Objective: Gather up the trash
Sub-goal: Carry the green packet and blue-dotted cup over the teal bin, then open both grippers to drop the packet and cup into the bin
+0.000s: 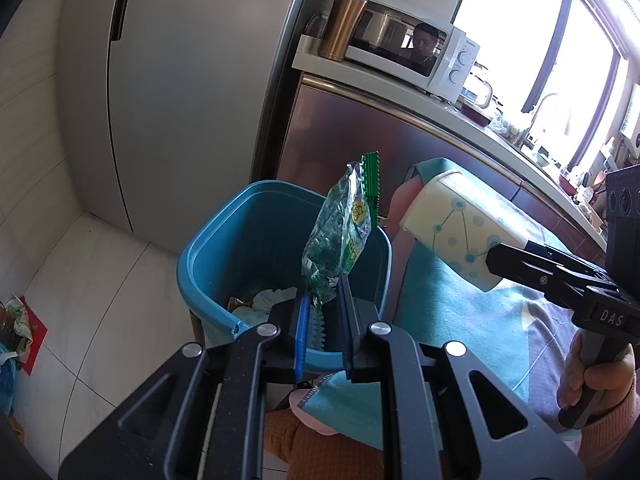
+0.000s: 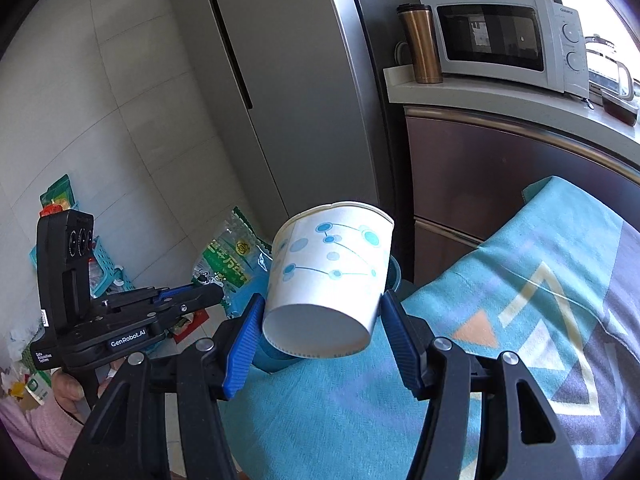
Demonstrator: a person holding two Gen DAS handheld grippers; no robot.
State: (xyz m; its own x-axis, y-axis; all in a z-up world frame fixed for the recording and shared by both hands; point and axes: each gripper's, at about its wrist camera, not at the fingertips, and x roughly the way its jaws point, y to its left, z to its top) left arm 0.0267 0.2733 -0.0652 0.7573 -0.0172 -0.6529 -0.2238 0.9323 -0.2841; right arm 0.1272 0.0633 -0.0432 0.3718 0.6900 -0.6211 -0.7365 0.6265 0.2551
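Observation:
My left gripper [image 1: 322, 300] is shut on a clear plastic snack bag with green print [image 1: 340, 240], which stands upright above the open blue trash bin [image 1: 208, 248]. The bin holds crumpled white paper at its bottom. My right gripper [image 2: 320, 316] is shut on a white paper cup with blue dots [image 2: 328, 276], held tilted with its base toward the camera. In the left wrist view the cup [image 1: 456, 232] hangs just right of the bin, above a teal blanket. In the right wrist view the bag [image 2: 228, 264] and the left gripper [image 2: 212, 294] sit left of the cup.
A tall grey fridge [image 1: 180, 100] stands behind the bin. A counter [image 1: 400, 96] carries a white microwave [image 1: 408, 52] and a copper tumbler [image 1: 344, 24]. A teal patterned blanket [image 2: 520, 300] fills the right. Bags and a blue basket [image 2: 108, 276] clutter the floor at left.

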